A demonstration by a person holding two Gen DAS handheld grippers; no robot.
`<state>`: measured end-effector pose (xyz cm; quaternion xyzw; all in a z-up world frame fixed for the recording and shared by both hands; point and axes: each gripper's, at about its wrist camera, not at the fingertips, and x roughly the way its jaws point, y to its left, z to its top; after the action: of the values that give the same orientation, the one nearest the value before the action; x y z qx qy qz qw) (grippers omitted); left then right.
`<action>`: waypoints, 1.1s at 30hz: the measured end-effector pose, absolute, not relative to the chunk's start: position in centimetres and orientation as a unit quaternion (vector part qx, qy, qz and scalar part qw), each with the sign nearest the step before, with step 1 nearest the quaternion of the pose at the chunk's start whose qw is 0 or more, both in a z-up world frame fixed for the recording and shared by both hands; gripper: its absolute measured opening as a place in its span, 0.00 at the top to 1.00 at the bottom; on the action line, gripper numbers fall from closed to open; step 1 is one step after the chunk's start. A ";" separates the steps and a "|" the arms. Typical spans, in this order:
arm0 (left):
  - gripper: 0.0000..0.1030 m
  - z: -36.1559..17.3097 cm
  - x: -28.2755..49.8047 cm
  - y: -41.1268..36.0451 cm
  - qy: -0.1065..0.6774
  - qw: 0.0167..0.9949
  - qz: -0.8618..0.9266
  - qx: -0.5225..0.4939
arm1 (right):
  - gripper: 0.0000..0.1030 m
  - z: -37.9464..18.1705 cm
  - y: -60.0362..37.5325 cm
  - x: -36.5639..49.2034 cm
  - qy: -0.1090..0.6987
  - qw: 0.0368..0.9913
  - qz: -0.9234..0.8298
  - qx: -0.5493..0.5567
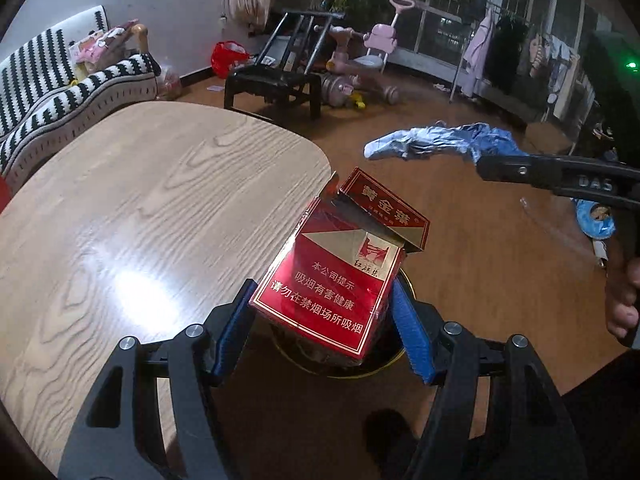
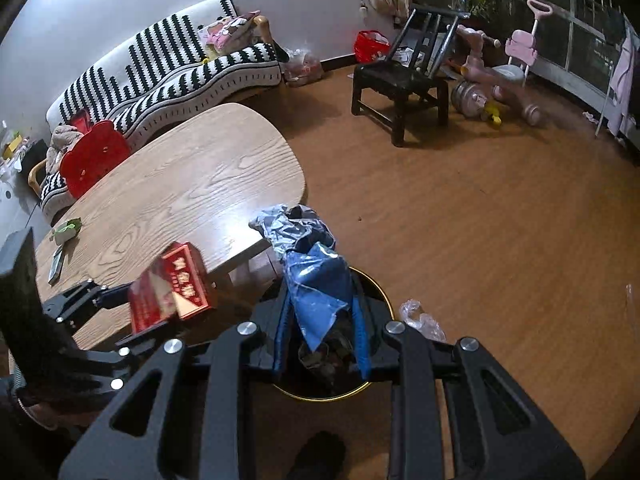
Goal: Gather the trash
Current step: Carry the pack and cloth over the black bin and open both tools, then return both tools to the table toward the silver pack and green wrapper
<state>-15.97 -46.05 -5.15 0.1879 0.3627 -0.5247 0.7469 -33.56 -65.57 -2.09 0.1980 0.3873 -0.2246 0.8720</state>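
Observation:
My left gripper [image 1: 322, 328] is shut on a red cigarette pack [image 1: 340, 272] with its lid torn open, held over a black bin with a gold rim [image 1: 376, 372] beside the table. The pack also shows in the right wrist view [image 2: 172, 286]. My right gripper [image 2: 322, 332] is shut on a crumpled blue plastic wrapper [image 2: 308, 256] above the same bin [image 2: 380, 292], which holds dark trash. The wrapper also shows in the left wrist view [image 1: 436, 142].
A wooden oval table [image 1: 140, 208] stands left; a green scrap [image 2: 66, 230] lies at its far left. A clear plastic scrap [image 2: 422, 320] lies on the floor by the bin. A striped sofa [image 2: 168, 64], black chair [image 2: 404, 76] and pink tricycle [image 2: 496, 68] stand behind.

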 end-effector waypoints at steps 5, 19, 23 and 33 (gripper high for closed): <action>0.37 -5.5 -14.6 -47.1 0.373 0.743 -0.525 0.181 | 0.74 -2.5 -65.6 -32.6 0.397 0.868 -0.223 0.200; 0.21 -5.1 -14.4 -47.7 0.378 0.747 -0.521 0.166 | 0.31 -2.4 -65.3 -30.6 0.395 0.868 -0.230 0.194; 0.17 -4.7 -14.1 -47.4 0.380 0.749 -0.518 0.158 | 0.30 -2.3 -64.9 -30.1 0.399 0.869 -0.227 0.186; 0.10 -2.1 -10.1 -40.8 0.375 0.796 -0.458 0.127 | 0.22 0.7 -59.4 -24.4 0.384 0.895 -0.176 0.148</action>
<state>-10.08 -40.85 -2.08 0.1266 0.3754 -0.4580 0.7958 -24.37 -59.35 0.71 0.1479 0.3836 -0.1755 0.8945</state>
